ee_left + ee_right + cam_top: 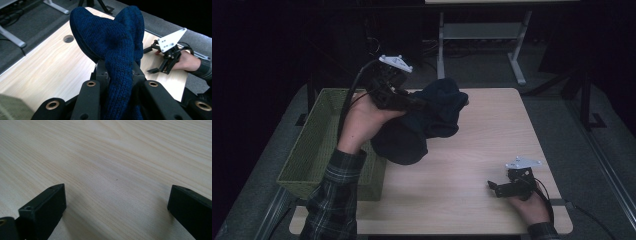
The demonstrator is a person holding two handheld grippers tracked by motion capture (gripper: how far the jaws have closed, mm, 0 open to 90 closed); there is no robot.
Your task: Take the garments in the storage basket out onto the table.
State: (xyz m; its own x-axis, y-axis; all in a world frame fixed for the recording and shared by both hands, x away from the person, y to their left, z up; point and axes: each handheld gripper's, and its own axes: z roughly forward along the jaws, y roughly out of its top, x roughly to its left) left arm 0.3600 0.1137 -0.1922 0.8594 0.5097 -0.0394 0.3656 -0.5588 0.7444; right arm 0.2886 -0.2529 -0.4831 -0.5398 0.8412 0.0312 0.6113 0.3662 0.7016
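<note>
A dark blue knitted garment [427, 120] hangs in the air over the left part of the wooden table [482, 150], bunched and drooping toward the basket's edge. My left gripper [414, 102] is shut on it, and in the left gripper view the blue knit [112, 47] is pinched between the black jaws, with my left gripper [118, 72] closed around a fold. My right gripper [493, 187] rests low over the table's front right, open with nothing in it. The right gripper view has my right gripper [117, 195] with jaws wide apart over bare wood [112, 157].
A green woven basket [312, 145] stands at the table's left edge, beside the hanging garment. A round cable hole [68, 38] is in the tabletop. A desk frame with metal legs [517, 60] stands on the grey floor beyond the table.
</note>
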